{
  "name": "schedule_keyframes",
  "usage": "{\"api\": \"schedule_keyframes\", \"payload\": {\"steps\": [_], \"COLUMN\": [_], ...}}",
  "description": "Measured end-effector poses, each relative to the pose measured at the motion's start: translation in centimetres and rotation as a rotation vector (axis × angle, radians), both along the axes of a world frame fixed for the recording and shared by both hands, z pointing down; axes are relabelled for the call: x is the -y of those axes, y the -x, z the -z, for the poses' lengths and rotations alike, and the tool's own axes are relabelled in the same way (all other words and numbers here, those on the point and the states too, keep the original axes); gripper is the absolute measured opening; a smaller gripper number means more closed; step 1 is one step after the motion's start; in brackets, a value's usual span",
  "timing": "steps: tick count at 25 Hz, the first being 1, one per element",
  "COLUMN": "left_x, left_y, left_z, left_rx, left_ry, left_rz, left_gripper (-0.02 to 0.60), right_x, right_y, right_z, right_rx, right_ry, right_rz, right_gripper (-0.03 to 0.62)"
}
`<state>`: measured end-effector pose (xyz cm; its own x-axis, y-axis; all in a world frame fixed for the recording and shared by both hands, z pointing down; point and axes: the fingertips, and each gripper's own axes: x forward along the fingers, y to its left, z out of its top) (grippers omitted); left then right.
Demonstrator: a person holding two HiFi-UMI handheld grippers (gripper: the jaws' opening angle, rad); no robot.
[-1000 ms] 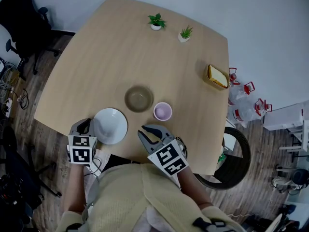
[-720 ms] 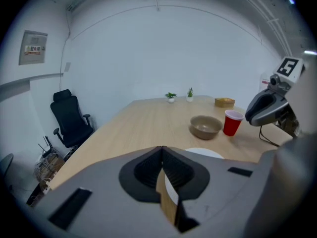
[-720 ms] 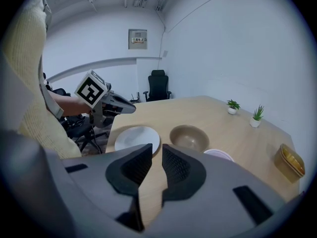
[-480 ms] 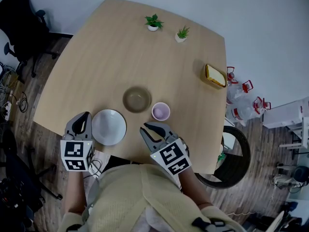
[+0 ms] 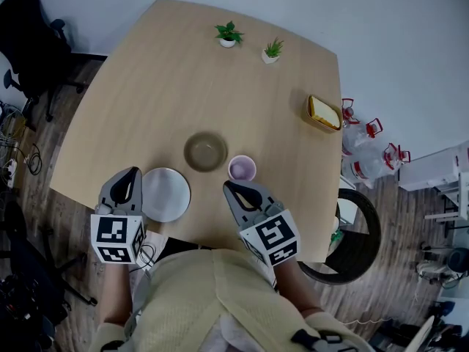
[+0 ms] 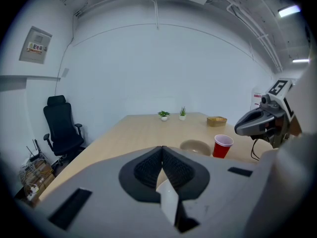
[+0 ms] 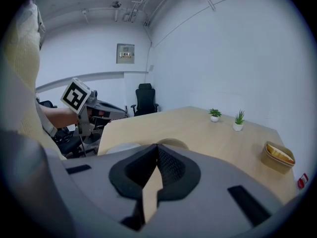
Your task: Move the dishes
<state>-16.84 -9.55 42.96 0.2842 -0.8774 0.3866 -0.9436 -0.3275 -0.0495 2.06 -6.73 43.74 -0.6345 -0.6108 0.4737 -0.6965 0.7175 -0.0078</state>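
Note:
A white plate [image 5: 165, 194] lies near the table's front edge, with an olive bowl [image 5: 205, 151] behind it and a red cup [image 5: 242, 169] to the bowl's right. My left gripper [image 5: 131, 174] hovers just left of the plate, shut and empty. My right gripper [image 5: 230, 188] hangs just in front of the cup; its jaws have just been closing and now meet with nothing between them. The left gripper view shows the bowl [image 6: 195, 146], the cup [image 6: 222, 146] and the right gripper [image 6: 257, 123]. The right gripper view shows the plate [image 7: 121, 147] and the bowl's rim [image 7: 173, 143] past the jaws.
Two small potted plants [image 5: 227, 34] [image 5: 272, 50] stand at the far side of the wooden table [image 5: 168, 86]. A yellow basket [image 5: 324, 113] sits at the right edge. A black office chair [image 5: 33, 35] stands to the left; bottles lie on the floor to the right [image 5: 366, 145].
The right gripper's jaws went from open to shut, and it shifted right, nearer the cup. The left gripper rose beside the plate. The dishes have not moved on the table.

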Motion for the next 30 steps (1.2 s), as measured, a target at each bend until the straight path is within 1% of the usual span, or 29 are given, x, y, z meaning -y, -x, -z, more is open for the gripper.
{"api": "schedule_keyframes", "payload": {"steps": [4,7,18,20,23,24,30], "left_x": [-0.2,-0.3,0.0,0.1,0.1,0.2,0.2], "left_y": [-1.0,-1.6,-2.3,-2.5,-3.0,-3.0,-3.3], "left_z": [0.1,0.0,0.3,0.4,0.7,0.8,0.7], "left_rx": [-0.026,-0.019,-0.01,-0.031,-0.087,-0.091,-0.06], "left_ry": [0.015,0.018,0.021,0.031,0.048,0.048,0.054], "left_rz": [-0.034,-0.051,-0.069,-0.076,-0.087,-0.089,-0.1], "left_gripper": [0.015,0.015,0.015,0.015,0.015,0.015,0.015], "right_x": [0.6,0.8,1.6,1.6,1.6,1.6,1.9], "right_y": [-0.7,-0.9,-1.7,-1.7,-1.6,-1.6,-1.5], "right_z": [0.9,1.2,1.6,1.5,1.3,1.3,1.4], "right_rx": [0.035,0.036,0.067,0.067,0.069,0.069,0.072], "right_ry": [-0.016,-0.032,-0.031,-0.028,-0.026,-0.025,-0.025], "right_rz": [-0.051,-0.066,-0.098,-0.098,-0.099,-0.1,-0.096], "right_gripper": [0.014,0.014,0.014,0.014,0.014,0.014,0.014]}}
